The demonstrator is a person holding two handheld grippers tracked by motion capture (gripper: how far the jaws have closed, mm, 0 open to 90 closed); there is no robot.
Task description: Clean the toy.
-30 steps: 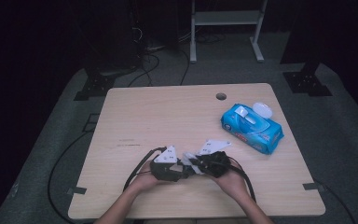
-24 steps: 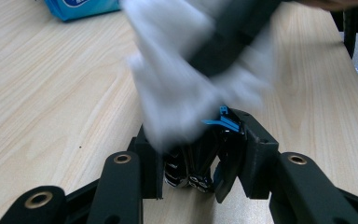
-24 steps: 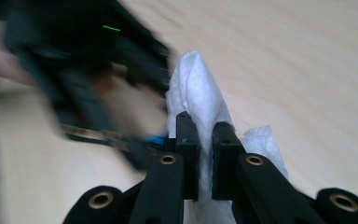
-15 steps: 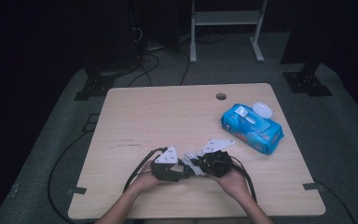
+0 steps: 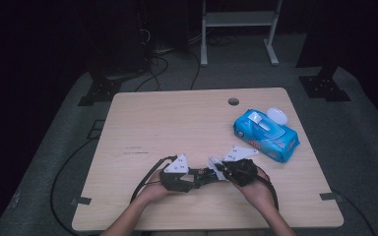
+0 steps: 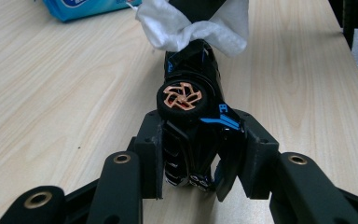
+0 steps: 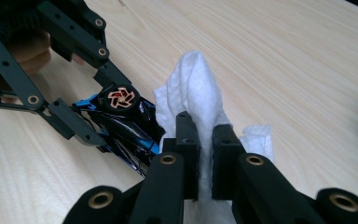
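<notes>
Right gripper (image 7: 205, 135) w/ wipe (image 7: 196, 88) shifted slightly; wipes pack (image 5: 266, 132) lid open.

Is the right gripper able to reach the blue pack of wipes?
Probably yes: the pack of wipes lies just beyond the right gripper with bare table between, but its jaws already pinch a white wipe.

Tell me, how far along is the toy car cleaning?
Done: a white wipe is out of the blue pack. In hand: left gripper clamps the toy car; right gripper presses the wipe against it. Left: how much wiping remains can't be told.
</notes>
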